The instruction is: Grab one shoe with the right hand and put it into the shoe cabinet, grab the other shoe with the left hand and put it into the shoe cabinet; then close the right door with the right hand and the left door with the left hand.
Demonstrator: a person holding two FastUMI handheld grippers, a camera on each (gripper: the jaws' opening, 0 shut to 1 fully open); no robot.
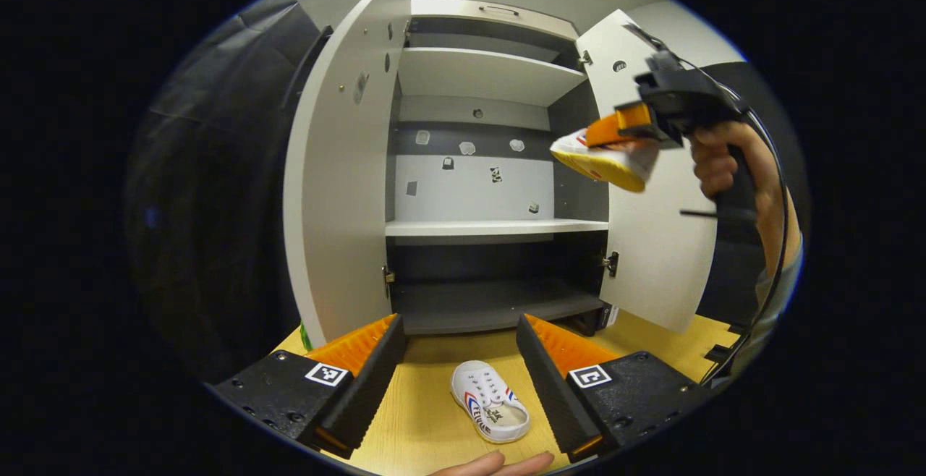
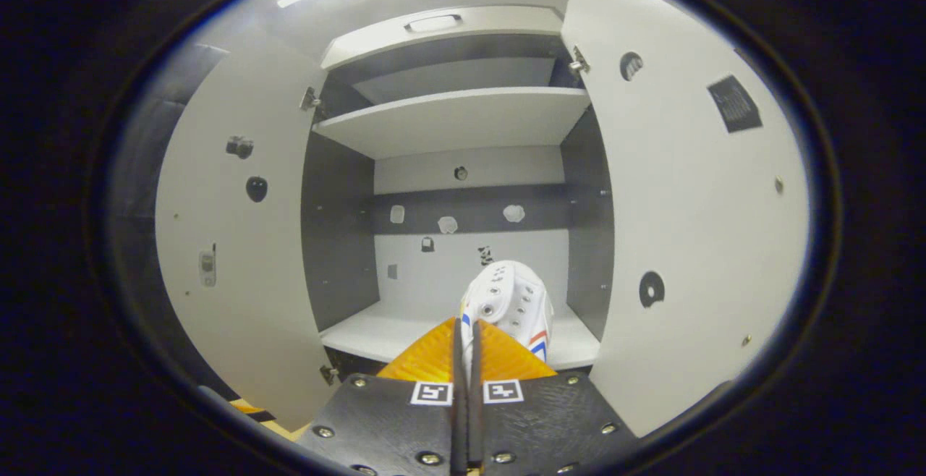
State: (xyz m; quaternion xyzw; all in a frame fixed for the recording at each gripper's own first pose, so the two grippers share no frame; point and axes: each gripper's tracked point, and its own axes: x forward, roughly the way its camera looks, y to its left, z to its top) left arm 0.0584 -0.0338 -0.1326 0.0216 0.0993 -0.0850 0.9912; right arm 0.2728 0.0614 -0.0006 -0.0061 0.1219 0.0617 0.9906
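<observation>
Shoe cabinet (image 1: 499,228): two doors, both swung open, left door (image 1: 340,172), right door (image 1: 651,244). Two shoes. One shoe (image 1: 490,400) lies on the floor (image 1: 427,418) before the cabinet, between the left gripper (image 1: 458,331)'s spread fingers. Right gripper (image 2: 466,331) pinches the second shoe (image 2: 510,302) before the middle shelf (image 2: 376,335); heel hidden.

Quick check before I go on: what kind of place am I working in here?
Likely a staged booth, not a home: an open shoe cabinet with bare shelves on a wooden floor, black cloth hung beside it, one shoe lying in front.
</observation>
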